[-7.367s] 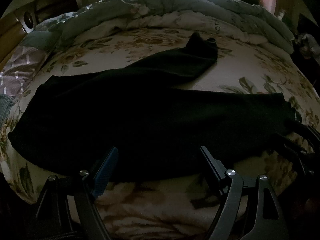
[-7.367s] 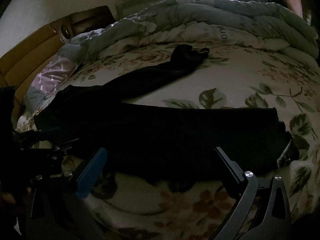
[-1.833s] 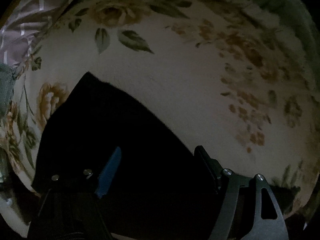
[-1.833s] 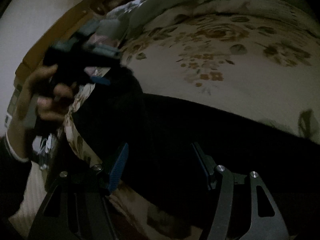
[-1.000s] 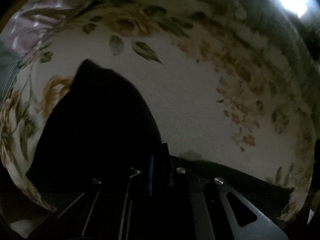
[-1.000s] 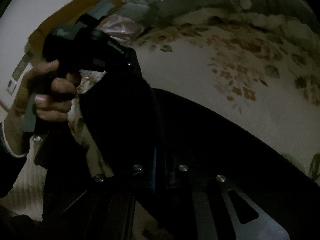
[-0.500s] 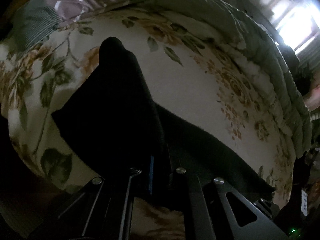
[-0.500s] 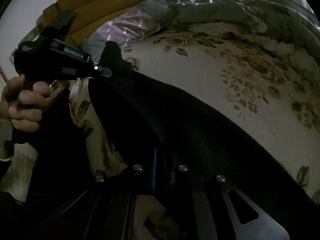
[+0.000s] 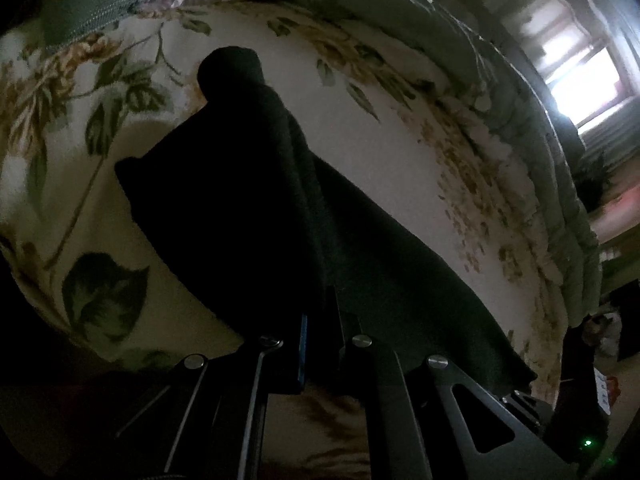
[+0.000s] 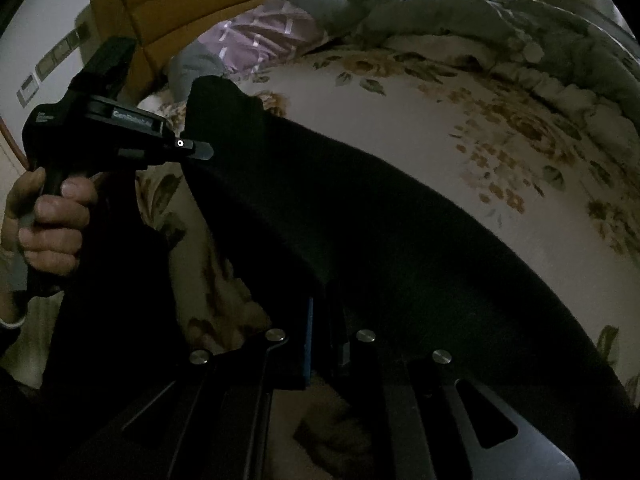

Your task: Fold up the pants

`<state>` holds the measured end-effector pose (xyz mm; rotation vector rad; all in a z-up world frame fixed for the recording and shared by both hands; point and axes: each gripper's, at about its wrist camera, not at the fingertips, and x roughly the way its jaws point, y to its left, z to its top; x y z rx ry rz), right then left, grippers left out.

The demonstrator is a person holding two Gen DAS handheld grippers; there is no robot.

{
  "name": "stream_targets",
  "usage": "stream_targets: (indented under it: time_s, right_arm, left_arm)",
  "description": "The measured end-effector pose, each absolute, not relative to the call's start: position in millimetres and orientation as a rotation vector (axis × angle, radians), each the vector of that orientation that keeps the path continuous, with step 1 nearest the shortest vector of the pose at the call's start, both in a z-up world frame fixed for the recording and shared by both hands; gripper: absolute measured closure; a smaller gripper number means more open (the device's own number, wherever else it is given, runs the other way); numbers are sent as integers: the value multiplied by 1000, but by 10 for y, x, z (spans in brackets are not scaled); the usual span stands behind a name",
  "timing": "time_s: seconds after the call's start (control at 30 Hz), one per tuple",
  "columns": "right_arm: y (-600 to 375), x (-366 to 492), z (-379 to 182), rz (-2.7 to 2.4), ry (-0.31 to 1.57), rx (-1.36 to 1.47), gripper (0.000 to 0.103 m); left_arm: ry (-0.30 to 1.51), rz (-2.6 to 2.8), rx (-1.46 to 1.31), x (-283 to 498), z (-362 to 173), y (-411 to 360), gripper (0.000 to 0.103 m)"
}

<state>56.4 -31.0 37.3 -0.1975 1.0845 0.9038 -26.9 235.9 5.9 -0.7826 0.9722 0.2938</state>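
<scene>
Your left gripper [image 9: 320,312] and right gripper [image 10: 326,316] both pinch the black fabric pants [image 10: 400,240], whose length runs away to your right.

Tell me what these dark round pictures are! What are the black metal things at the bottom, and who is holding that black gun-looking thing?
A person is folding pants on a bed. In each hand they hold a tool with two metal fingers that pinch, a gripper. Each gripper carries a tiny camera looking along its fingers, which is why the pictures look round and bent.

One picture comes from the left gripper, the other from the right gripper. The metal at the bottom is each gripper's own fingers, pinched shut on the dark pants.

The "gun" is the left gripper seen from the right one's camera, with the person's hand around its handle. A flowery sheet covers the bed, with a quilt bunched behind.
</scene>
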Motion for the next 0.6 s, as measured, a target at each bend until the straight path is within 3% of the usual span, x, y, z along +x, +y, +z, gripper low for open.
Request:
stream_targets:
  time_s: [0.33, 0.5, 0.6]
  right_arm:
    - [-244, 567, 282, 898, 1151, -212, 93]
    - [-244, 569, 296, 891, 1177, -195, 89]
    - [-237, 562, 324, 887, 1182, -186, 85]
  left_arm:
    - [993, 275, -834, -359, -146, 2485, 96]
    - [993, 314, -828, -470, -142, 2546, 88]
    - [998, 350, -801, -541, -99, 2561, 73]
